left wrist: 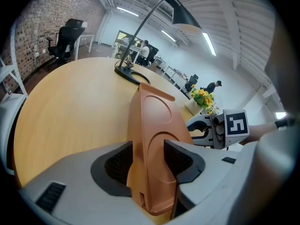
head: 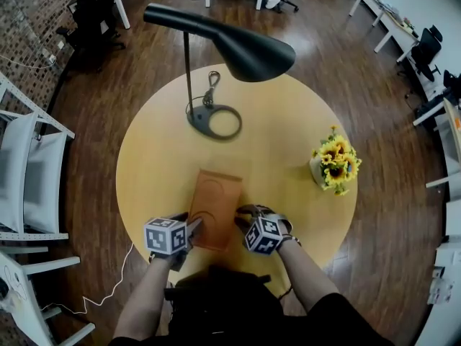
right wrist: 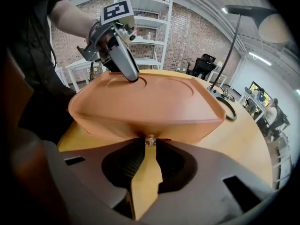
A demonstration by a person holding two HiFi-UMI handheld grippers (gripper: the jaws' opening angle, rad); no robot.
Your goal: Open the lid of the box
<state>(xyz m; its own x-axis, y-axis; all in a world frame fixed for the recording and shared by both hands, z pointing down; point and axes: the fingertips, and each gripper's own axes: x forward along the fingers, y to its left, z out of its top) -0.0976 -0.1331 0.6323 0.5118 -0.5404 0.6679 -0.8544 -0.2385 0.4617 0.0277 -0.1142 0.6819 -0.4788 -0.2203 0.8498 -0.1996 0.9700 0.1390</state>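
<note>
A flat brown box [head: 215, 206] lies closed near the front edge of the round yellow table [head: 288, 135]. My left gripper [head: 193, 227] grips its near left edge. In the left gripper view the box [left wrist: 157, 121] fills the gap between both pads, and my left gripper [left wrist: 147, 158] is shut on it. My right gripper [head: 241, 218] is at the box's right side. In the right gripper view its tips [right wrist: 149, 142] pinch a small metal clasp [right wrist: 150, 138] under the lid's rim [right wrist: 150, 97]. The left gripper [right wrist: 131, 74] rests on the box's far side.
A black desk lamp [head: 245, 45] with a ring base [head: 216, 121] stands at the back of the table. A pot of sunflowers [head: 335, 166] sits at the right. White chairs [head: 29, 179] stand on the wooden floor at the left.
</note>
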